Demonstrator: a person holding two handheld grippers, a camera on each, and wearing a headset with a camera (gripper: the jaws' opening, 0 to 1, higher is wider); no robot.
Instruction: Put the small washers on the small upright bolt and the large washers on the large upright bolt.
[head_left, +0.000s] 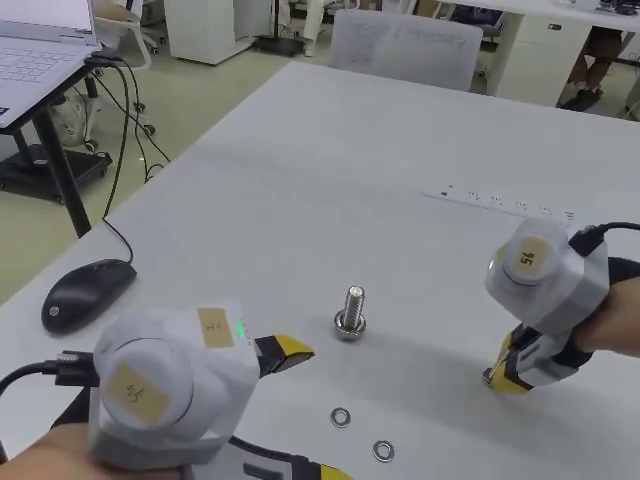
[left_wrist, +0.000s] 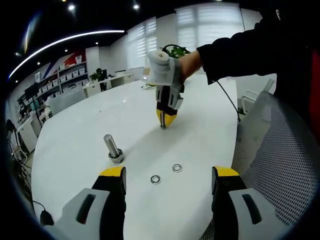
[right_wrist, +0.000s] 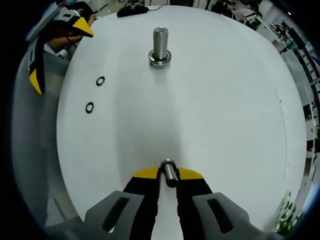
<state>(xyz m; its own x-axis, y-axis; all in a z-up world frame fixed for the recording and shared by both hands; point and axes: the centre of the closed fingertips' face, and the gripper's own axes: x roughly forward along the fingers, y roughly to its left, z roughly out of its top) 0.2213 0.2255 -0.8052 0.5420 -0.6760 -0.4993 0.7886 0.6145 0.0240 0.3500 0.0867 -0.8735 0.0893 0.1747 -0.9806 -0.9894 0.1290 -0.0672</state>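
A large bolt stands upright mid-table with a washer around its base. Two small washers lie flat in front of it, also in the left gripper view and the right gripper view. My left gripper is open just short of those washers, with nothing between its jaws. My right gripper is shut on a small bolt, whose lower end is at the tabletop to the right of the large bolt.
A black mouse with its cable lies at the table's left edge. A white power strip runs along the far right. Behind the table are a mesh chair and a laptop on a side desk.
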